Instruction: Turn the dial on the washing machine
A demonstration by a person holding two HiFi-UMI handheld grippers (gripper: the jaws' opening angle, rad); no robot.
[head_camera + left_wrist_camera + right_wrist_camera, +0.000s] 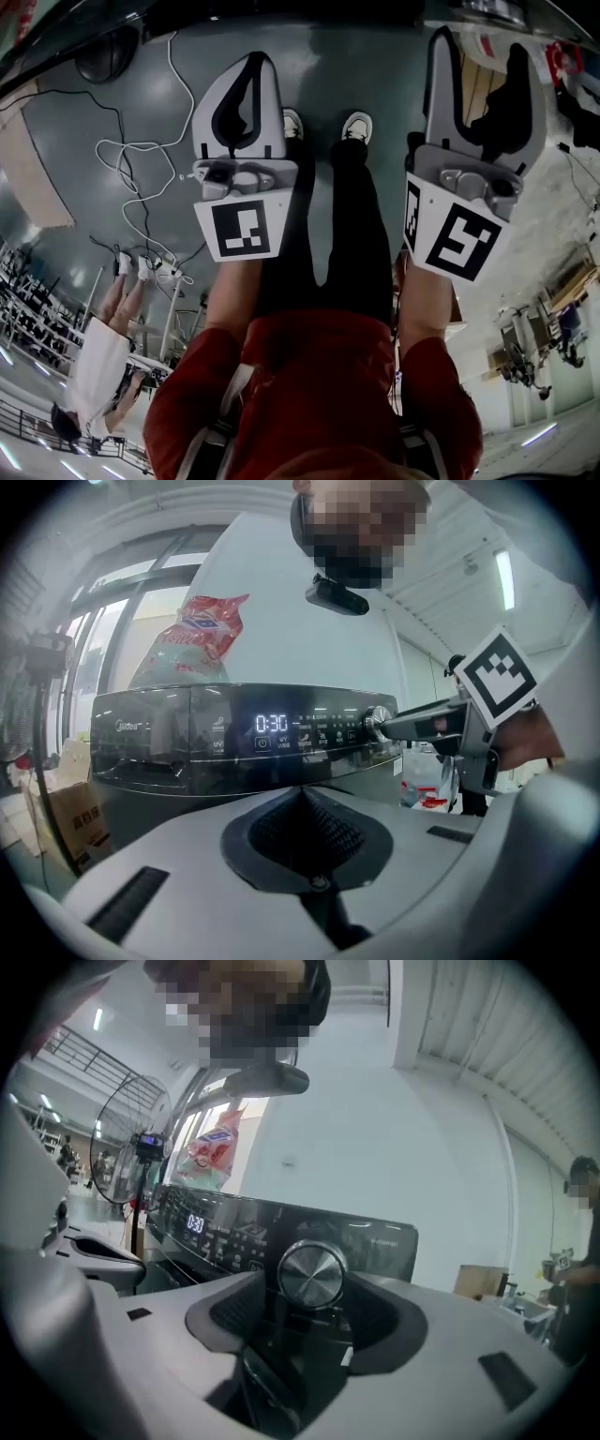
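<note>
The washing machine's dark control panel (187, 742) shows a lit 0:30 display (272, 724). Its silver dial (312, 1274) sits at the panel's right end, seen side-on in the left gripper view (378, 721). My right gripper (309, 1299) stands open around the dial, one jaw on each side, and the pads are not pressing on it. From the left gripper view, the right gripper (384, 727) reaches in from the right to the dial. My left gripper (305, 794) is shut on nothing and hangs back, in front of the panel's middle. In the head view both grippers, left (251, 58) and right (480, 47), are held out side by side.
A red and white bag (202, 635) stands on top of the machine. A cardboard box (80, 817) sits low at its left, and a standing fan (131, 1138) is beyond. Cables (141, 159) lie on the floor. Another person (98, 366) stands nearby.
</note>
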